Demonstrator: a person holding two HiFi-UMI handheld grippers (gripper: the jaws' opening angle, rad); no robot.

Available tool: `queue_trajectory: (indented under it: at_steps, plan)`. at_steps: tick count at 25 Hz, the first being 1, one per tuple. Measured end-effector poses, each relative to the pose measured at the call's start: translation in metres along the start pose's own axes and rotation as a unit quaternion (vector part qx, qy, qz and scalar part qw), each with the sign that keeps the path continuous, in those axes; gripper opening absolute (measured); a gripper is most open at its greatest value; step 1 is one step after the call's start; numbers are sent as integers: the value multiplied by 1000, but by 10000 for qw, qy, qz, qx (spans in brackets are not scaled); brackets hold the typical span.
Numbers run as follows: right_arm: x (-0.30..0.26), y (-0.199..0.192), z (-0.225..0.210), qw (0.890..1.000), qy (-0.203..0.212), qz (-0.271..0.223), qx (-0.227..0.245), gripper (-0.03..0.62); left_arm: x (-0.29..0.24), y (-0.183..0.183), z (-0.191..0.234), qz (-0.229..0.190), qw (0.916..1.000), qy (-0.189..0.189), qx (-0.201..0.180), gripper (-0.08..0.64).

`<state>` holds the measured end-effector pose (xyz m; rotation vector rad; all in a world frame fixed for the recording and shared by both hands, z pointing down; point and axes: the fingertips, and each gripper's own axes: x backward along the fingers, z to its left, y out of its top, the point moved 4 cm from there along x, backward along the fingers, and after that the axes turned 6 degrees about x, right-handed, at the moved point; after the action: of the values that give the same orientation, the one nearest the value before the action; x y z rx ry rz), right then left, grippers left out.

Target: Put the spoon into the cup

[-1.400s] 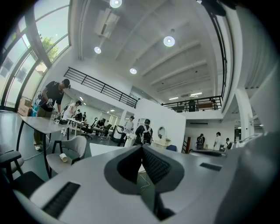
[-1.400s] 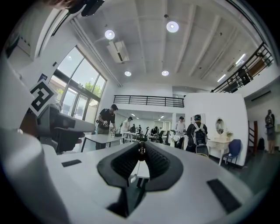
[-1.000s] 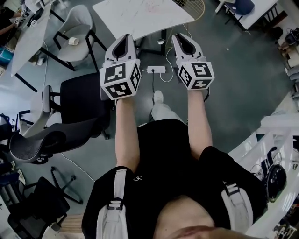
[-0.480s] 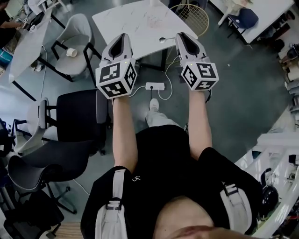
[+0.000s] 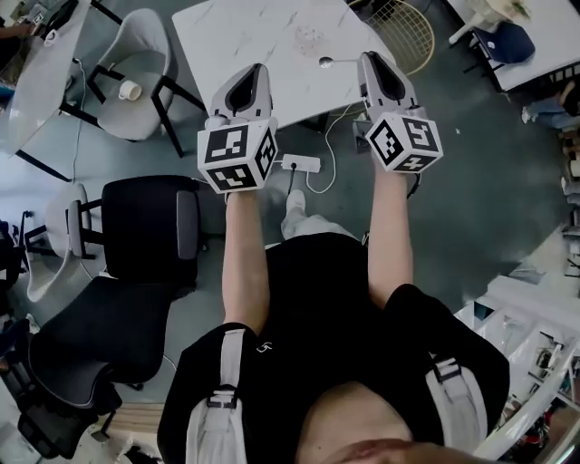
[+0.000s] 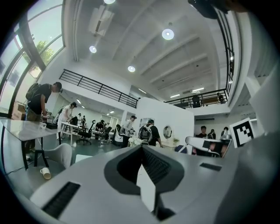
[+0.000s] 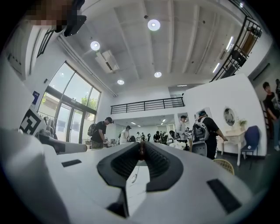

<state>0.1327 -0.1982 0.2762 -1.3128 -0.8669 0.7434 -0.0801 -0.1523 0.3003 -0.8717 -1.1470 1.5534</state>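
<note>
My right gripper (image 5: pixel 370 58) is shut on the handle of a metal spoon (image 5: pixel 326 62), whose bowl sticks out to the left over the white table (image 5: pixel 231 36). In the right gripper view the spoon (image 7: pixel 134 177) hangs slanted below the closed tips (image 7: pixel 141 149). A clear glass cup (image 5: pixel 308 39) stands on the table, a little beyond and left of the spoon's bowl. My left gripper (image 5: pixel 257 71) reaches over the table's near edge, shut with nothing in it; its tips (image 6: pixel 141 147) meet in its own view.
A grey chair (image 5: pixel 136 68) with a paper cup (image 5: pixel 131 90) on its seat stands left of the table. Black office chairs (image 5: pixel 145 227) are at the left. A power strip (image 5: pixel 300 164) with cables lies on the floor. A wire basket (image 5: pixel 406 25) stands right of the table.
Both grippers have travelled forward together, from over the floor to over the table's near edge. The spoon has come along in the right gripper. Both grips look the same.
</note>
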Motion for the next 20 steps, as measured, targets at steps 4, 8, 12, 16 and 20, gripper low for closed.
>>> queue_trajectory:
  at_steps: [4, 8, 12, 16, 20]
  plan:
    - [-43, -25, -31, 9993, 59, 117, -346, 50, -49, -5, 12, 220, 9995, 226, -81, 12]
    - [-76, -43, -45, 9975, 196, 124, -662, 49, -93, -8, 11, 401, 9982, 294, -343, 12]
    - [-99, -54, -59, 9966, 299, 145, -754, 49, -128, -19, 4, 553, 9974, 201, -419, 12]
    - [-114, -66, -75, 9955, 299, 237, -864, 49, -152, -30, 7, 675, 9967, 223, -386, 12]
    - [-120, -78, -79, 9949, 269, 311, -918, 49, -160, -37, 12, 749, 9959, 248, -436, 12]
